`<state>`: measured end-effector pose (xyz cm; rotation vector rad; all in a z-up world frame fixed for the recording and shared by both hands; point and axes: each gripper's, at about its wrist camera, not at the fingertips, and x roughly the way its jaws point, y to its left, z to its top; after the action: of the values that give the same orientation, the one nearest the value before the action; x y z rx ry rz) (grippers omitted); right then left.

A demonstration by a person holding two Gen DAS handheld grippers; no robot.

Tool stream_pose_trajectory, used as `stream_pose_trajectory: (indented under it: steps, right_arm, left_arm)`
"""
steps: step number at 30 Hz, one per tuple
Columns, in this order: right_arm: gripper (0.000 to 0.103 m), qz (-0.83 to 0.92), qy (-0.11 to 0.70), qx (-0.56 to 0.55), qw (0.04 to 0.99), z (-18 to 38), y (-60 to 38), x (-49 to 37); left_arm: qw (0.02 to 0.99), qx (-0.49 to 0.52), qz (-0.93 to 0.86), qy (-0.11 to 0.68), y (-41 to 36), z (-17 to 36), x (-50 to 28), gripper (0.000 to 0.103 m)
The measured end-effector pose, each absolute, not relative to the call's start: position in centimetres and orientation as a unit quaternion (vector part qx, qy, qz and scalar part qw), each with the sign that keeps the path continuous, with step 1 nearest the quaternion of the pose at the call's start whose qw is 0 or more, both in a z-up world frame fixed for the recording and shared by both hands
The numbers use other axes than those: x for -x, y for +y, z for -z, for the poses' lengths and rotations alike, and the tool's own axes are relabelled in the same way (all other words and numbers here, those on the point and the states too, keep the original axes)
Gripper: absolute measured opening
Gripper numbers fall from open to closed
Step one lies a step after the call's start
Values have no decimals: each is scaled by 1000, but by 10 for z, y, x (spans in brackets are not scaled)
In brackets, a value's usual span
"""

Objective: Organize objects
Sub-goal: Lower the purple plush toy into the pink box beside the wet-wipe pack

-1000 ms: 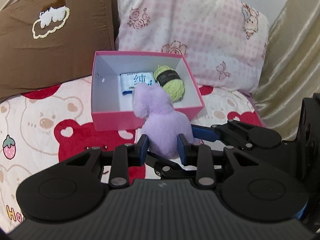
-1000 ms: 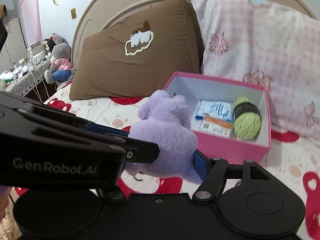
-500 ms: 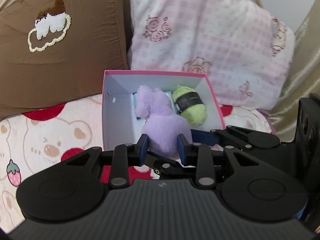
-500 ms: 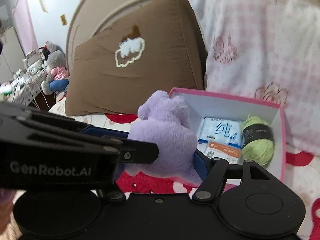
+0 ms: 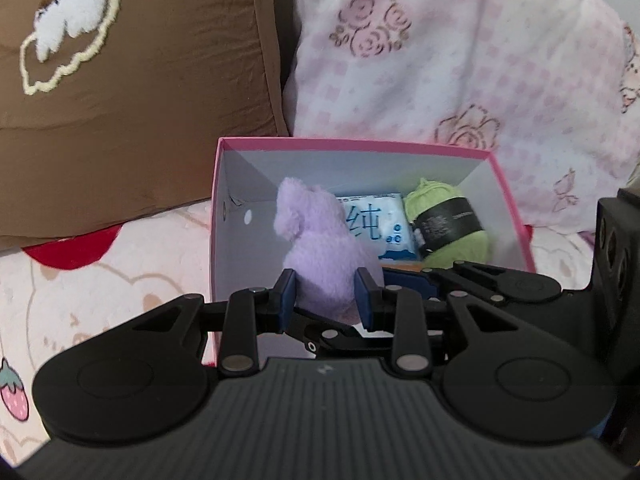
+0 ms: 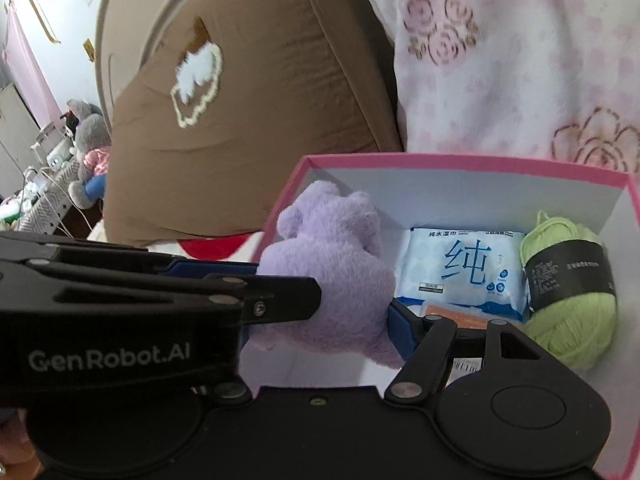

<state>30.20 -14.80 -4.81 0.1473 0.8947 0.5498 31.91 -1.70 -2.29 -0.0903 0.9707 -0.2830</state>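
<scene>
A purple plush toy [image 5: 320, 248] is clamped between both grippers. My left gripper [image 5: 326, 300] is shut on its lower body. My right gripper [image 6: 332, 312] is shut on it from the right side; the plush [image 6: 332, 264] fills its jaws. The toy hangs over the left part of a pink box with a white inside [image 5: 360, 145], also in the right wrist view [image 6: 440, 157]. In the box lie a blue-white wipes pack [image 6: 464, 268], a green yarn ball [image 6: 568, 288] and an orange-labelled packet [image 6: 460, 318], partly hidden.
A brown pillow [image 5: 140, 100] and a pink checked pillow [image 5: 460, 60] lean behind the box. The box stands on a bear-print bedspread [image 5: 100, 272]. A side table with plush toys [image 6: 84, 140] stands far left in the right wrist view.
Both grippers have carried the purple plush forward and over the box's front wall; it now hangs inside the box's left part. The box looks larger and closer.
</scene>
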Motion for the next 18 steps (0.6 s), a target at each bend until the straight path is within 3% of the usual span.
stream_pose_trajectory:
  steps: [13,18]
  right_arm:
    - [76,-262,461,-37,847,74,-138,-348]
    - [81,-271,477,-35,835,81,-137,-354]
  left_arm:
    - [864,55,124,485,-21,50,-358,29]
    - [857,51,123,498,-23,57,-362,29]
